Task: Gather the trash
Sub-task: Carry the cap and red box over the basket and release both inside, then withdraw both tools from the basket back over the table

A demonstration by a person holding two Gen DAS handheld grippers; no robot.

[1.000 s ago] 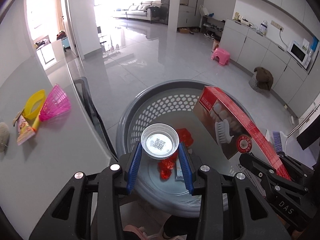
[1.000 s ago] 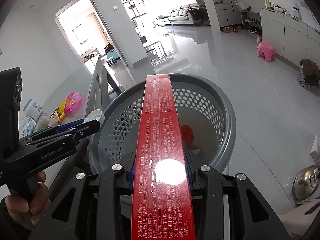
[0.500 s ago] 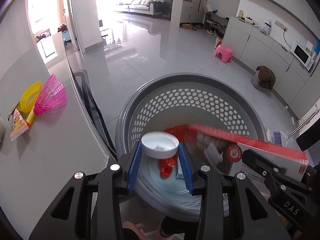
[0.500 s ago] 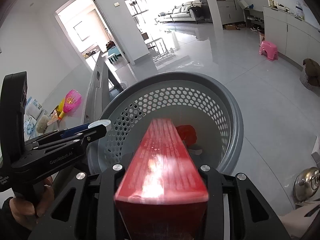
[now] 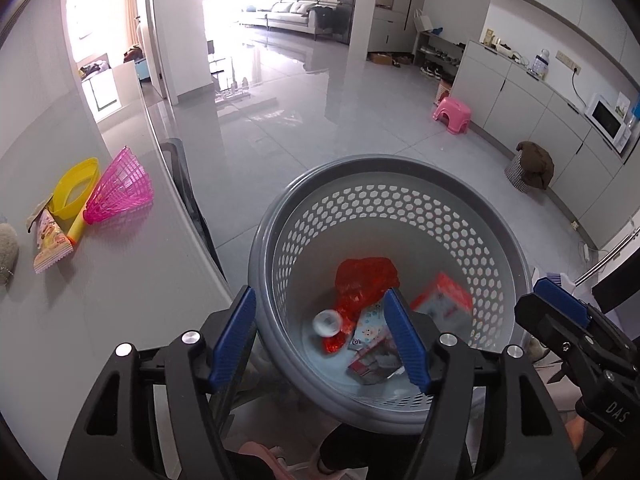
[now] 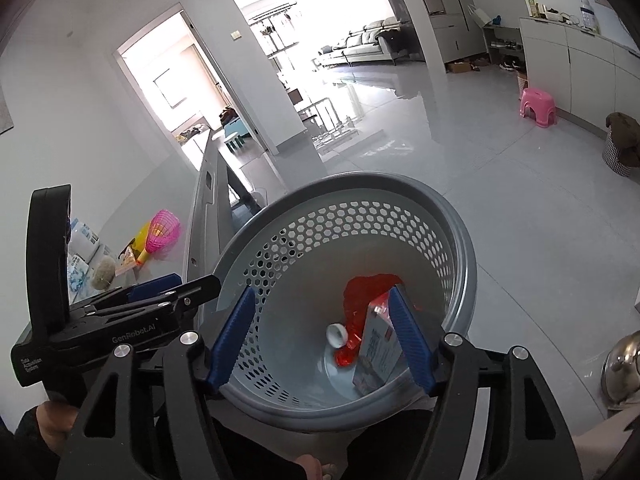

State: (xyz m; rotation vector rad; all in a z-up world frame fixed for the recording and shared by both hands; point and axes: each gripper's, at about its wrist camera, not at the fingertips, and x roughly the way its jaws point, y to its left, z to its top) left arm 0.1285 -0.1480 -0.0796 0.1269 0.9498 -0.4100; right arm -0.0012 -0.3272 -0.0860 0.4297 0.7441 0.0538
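The white cap (image 5: 327, 323) lies on the bottom of the grey perforated basket (image 5: 496, 236), blurred, at about 9 o'clock of the trash pile. Touching it at 3 o'clock is a crumpled red wrapper (image 5: 366, 280). The toothpaste box (image 5: 442, 306) stands tilted at 3 o'clock of the wrapper, also blurred, and between them are small printed packets (image 5: 370, 330) on the basket floor. In the right wrist view the same box (image 6: 378, 350) leans against the wrapper (image 6: 366, 292), with the cap (image 6: 337, 335) just beside it at 9 o'clock.

The left gripper (image 5: 322, 340) hangs above the basket with the jaws opening; nothing is pressed between its blue pads (image 5: 234, 336). The right gripper (image 6: 320, 340) is released as well, jaws opening, and its pads (image 6: 412, 340) touch nothing.

The basket stands on the shiny grey floor (image 5: 320, 112), near the edge of a grey table (image 5: 100, 288) at 9 o'clock. On the table, well apart from the basket, lie a pink mesh cone toy (image 5: 122, 188), a yellow ring (image 5: 76, 188) and a snack packet (image 5: 50, 240). At 1 o'clock, far away, stands a pink stool (image 5: 453, 114).
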